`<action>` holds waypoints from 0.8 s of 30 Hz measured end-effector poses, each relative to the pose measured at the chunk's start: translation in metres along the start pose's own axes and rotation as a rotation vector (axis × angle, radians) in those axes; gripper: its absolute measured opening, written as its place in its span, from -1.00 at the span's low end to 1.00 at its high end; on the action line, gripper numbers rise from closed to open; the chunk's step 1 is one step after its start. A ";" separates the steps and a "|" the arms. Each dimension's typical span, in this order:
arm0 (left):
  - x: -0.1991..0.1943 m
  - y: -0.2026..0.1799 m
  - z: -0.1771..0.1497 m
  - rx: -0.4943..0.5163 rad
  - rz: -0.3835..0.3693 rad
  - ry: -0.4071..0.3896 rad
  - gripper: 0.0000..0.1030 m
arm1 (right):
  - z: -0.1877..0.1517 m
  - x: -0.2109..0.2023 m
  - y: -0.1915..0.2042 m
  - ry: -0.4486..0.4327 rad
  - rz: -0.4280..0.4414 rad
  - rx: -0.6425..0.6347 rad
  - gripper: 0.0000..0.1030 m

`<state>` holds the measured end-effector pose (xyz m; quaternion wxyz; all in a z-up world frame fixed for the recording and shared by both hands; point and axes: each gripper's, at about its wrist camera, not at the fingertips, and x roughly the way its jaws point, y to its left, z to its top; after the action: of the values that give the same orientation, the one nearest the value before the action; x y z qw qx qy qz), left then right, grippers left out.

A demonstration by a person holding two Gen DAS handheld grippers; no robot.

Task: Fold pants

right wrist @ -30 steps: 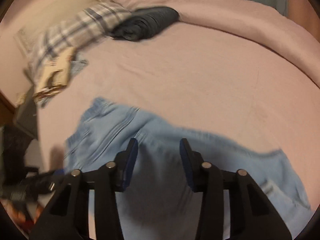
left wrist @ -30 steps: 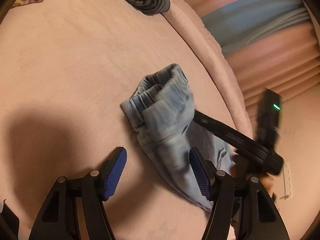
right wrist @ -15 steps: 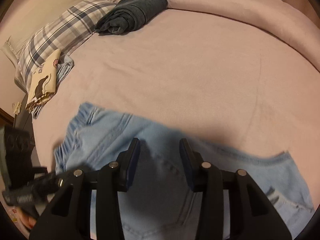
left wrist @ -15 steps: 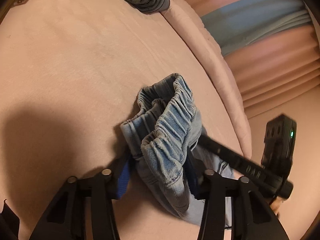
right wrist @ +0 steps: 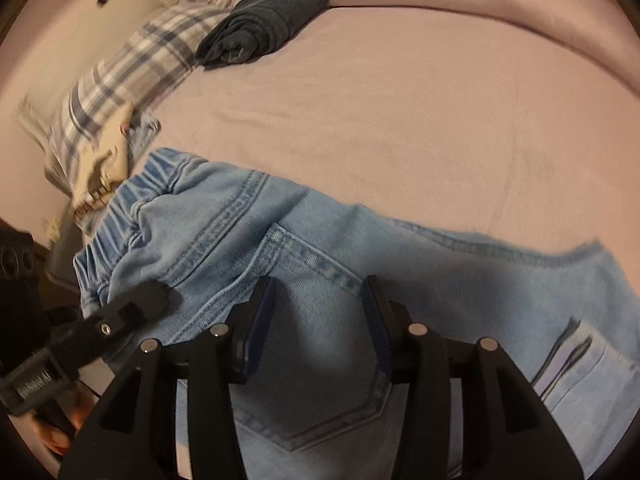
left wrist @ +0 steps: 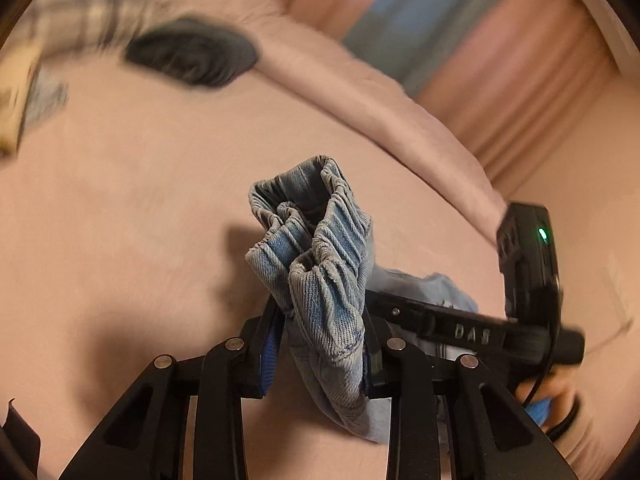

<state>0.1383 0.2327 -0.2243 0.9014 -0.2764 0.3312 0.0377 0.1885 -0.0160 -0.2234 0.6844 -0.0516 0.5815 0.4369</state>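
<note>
Pants (right wrist: 304,264), light blue denim, spread across the near part of the bed (right wrist: 400,112), long axis running left to right in the right wrist view: gathered elastic waistband at the left, leg fabric trailing off to the right and cut by the frame edge. Back pocket seam directly below the right gripper (right wrist: 318,320), whose blue-padded fingers stand apart above the denim with nothing pinched between them. Whether the tips touch the cloth: cannot tell. Lower pocket edge hidden behind the black gripper frame.

Closer in, on the left side, waistband bunched and clamped between the pads of the left gripper (left wrist: 322,344), jaws closed on the denim. Gathered waistband (left wrist: 312,240) rising upright out of the grip, its open mouth pointing away from the camera, lifted off the bed. Rest of the pants mostly hidden behind that bunch and the black bar of the right gripper crossing at the right, green light on its housing.

Farther back, a rolled dark garment (right wrist: 264,24) lying on the bed near the raised fold of the pink cover. Beside it, a plaid pillow (right wrist: 132,68), and a cream patterned cloth (right wrist: 104,160) at the left, blurred. Striped pink and blue curtain (left wrist: 460,40) beyond the bed, smeared by motion.
</note>
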 end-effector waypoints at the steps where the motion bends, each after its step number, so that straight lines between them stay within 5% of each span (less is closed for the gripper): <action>1: 0.000 -0.009 0.001 0.037 0.005 -0.011 -0.43 | -0.002 -0.004 -0.004 -0.004 0.021 0.028 -0.11; 6: -0.007 -0.062 -0.003 0.255 0.007 -0.055 -0.46 | -0.015 -0.037 -0.027 -0.063 0.016 0.129 -0.01; 15: 0.020 -0.131 -0.026 0.480 -0.014 -0.015 -0.55 | -0.059 -0.115 -0.088 -0.199 0.025 0.317 0.06; 22: 0.041 -0.165 -0.065 0.693 0.030 0.033 -0.56 | -0.088 -0.140 -0.110 -0.290 0.306 0.461 0.14; 24: 0.046 -0.169 -0.072 0.730 0.035 0.057 -0.56 | -0.091 -0.144 -0.111 -0.307 0.313 0.484 0.20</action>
<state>0.1750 0.0471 -0.2183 0.9303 0.0681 0.3525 -0.0752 0.2017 -0.2141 -0.1798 0.6810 0.2688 0.5594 0.3886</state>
